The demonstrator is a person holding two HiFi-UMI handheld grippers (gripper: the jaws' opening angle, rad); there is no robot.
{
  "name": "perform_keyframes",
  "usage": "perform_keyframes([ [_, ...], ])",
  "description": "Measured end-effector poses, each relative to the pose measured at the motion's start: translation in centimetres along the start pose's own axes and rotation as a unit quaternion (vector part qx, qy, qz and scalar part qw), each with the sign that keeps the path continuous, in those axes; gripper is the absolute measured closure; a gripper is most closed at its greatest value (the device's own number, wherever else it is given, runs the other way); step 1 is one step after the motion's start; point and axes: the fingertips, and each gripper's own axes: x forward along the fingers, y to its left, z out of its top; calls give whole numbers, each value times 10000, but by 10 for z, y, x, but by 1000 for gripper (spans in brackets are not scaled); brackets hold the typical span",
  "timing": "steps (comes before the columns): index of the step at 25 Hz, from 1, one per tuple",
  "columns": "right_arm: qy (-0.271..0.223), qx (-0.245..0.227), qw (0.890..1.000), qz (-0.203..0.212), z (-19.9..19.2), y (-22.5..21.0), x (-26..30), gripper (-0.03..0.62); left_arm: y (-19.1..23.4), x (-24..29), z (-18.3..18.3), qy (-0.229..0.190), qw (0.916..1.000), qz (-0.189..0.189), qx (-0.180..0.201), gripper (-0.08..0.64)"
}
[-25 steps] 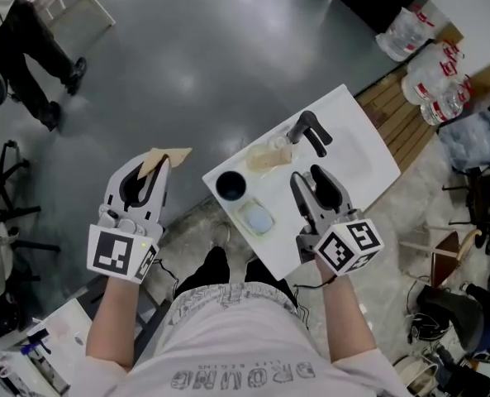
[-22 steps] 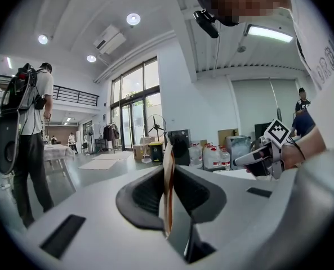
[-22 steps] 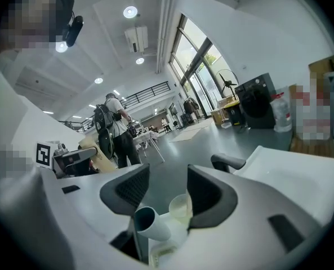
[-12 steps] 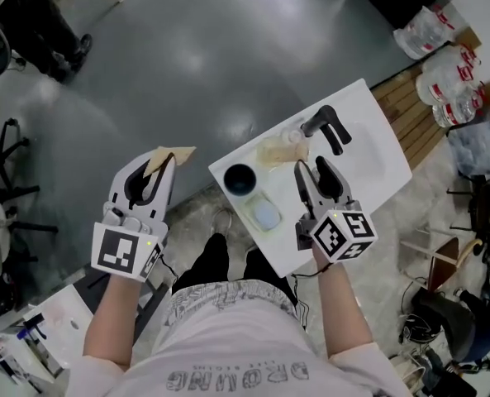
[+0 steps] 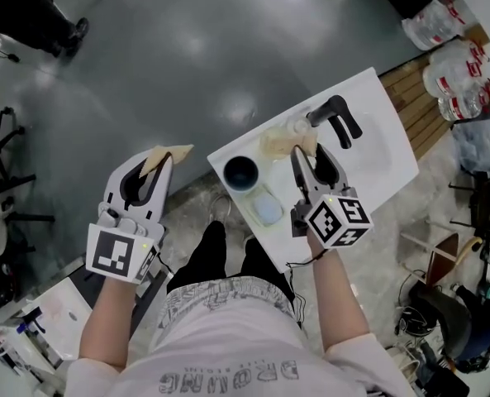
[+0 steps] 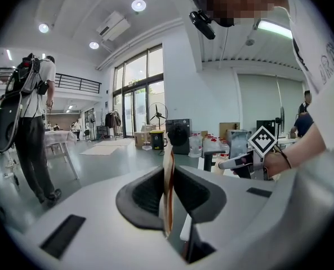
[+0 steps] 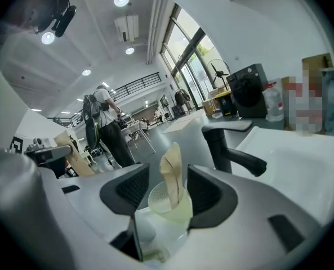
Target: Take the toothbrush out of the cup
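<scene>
When comparing against the view from one second earlier, start nearest the body. Find the left gripper much as before, off the left of the white counter and over grey floor. Confirm fingers still clamped on a flat tan piece. Read that piece edge-on in the left gripper view, pinched between both pads and projecting past the tips.

Next, note the right gripper moved farther in over the counter: tips formerly short of the cup, now level with it. Confirm jaws apart, one on each side of the cup. Cannot tell contact between the right-hand pad and the cup wall.

Locate the toothbrush, tan-wrapped, standing inside the pale translucent cup, between the parted jaws and gripped by neither. Take the long axis as near vertical, lower end down in the cup, upper end pointing up clear of the rim.

On the counter left of the right gripper, find a pale blue bar nearest, then a dark round vessel just beyond it. Just beyond the cup, find the black tap. Farthest, across the hall, see a standing person with a backpack.
</scene>
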Motion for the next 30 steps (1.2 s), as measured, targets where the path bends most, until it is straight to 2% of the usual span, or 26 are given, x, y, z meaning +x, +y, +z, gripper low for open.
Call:
perform_keyframes([
  [16, 94, 30, 9999, -112, -11, -7, 19, 383, 9, -3, -26, 221, 9996, 42, -152, 495],
  [30, 66, -123, 9993, -357, -12, -5, 20, 495, 10, -9, -28, 170, 9996, 27, -224, 495],
])
